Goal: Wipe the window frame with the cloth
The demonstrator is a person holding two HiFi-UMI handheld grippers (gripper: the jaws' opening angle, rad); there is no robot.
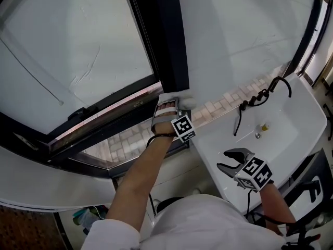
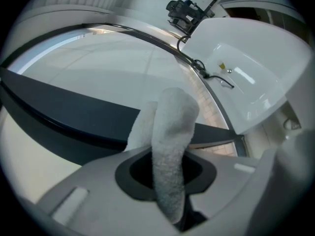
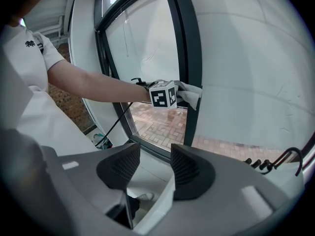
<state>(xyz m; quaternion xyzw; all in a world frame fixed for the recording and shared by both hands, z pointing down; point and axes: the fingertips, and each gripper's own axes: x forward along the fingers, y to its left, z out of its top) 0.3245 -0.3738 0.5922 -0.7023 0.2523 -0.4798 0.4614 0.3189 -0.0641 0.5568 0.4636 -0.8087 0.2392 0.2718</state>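
Head view: above, looking steeply down on window frame (image 1: 167,40) and sink (image 1: 296,124). Left gripper view: along own jaws past cloth (image 2: 170,141), very near window frame, sink beyond. Right gripper view: farther back, low, facing window frame; all three share window frame

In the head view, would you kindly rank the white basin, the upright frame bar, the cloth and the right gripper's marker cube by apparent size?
1. white basin
2. upright frame bar
3. cloth and marker cube look alike; the cube sits nearer the camera, so unranked.
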